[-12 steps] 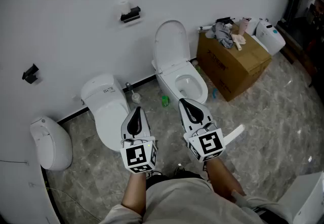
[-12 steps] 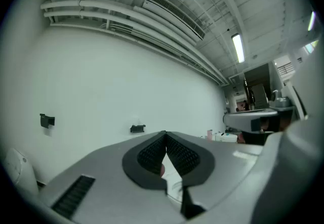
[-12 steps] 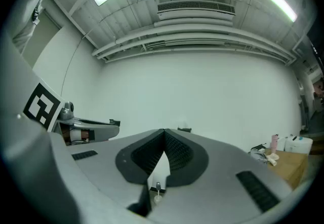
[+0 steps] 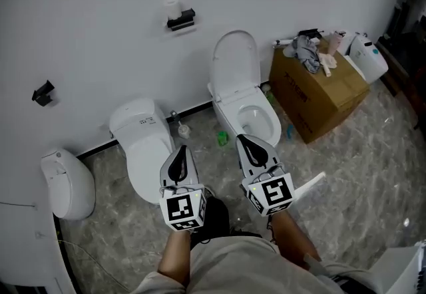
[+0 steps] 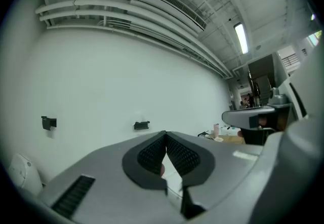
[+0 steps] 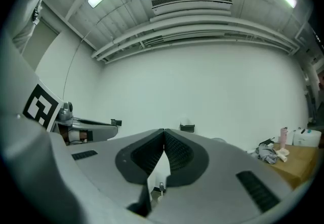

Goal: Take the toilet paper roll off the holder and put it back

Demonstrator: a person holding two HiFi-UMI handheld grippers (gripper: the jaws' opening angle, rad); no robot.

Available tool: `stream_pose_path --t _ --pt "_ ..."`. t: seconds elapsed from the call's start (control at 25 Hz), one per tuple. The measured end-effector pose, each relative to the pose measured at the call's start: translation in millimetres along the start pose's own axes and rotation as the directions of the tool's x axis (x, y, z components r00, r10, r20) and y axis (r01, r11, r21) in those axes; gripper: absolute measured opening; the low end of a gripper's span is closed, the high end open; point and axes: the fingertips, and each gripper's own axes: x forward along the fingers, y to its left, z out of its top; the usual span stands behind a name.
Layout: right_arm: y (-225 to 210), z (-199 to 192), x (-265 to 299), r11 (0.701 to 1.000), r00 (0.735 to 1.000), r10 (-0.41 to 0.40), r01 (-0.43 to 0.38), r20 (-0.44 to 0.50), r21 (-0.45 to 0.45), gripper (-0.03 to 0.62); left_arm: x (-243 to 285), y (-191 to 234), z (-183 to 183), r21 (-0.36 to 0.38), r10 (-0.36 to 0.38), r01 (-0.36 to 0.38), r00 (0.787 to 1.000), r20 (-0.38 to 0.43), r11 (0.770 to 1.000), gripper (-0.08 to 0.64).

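White wall at the far side, and the toilet paper roll sits on its black holder up there. Left hand-held gripper and right hand-held gripper are both pinched shut, empty, well short of it. The roll looks light, soft and crushable, so I'd pinch it gently across its sides.
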Motion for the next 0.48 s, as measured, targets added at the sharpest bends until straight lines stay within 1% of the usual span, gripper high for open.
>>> stream_pose_path --t 0.24,0.36,0.48 --pt "-28.0 -10.9 45.4 0.999 1.0 0.006 -0.007 -0.03 -0.032 0.005 57.6 20.1 -4.2 -0.028 0.013 -0.013 1.0 0.007 1.0 0.009" --pt "-45.1 -10.1 74.6 1.0 1.0 -0.006 0.005 -0.03 -0.026 0.005 89.6 31.2 -1.5 -0.023 0.005 -0.005 1.0 0.007 1.0 0.011" --pt "-57.0 -18.9 107.4 1.0 0.999 -0.012 0.01 -0.041 -0.026 0.005 123.1 47.1 -6.0 -0.022 -0.001 0.002 1.0 0.002 1.0 0.011"
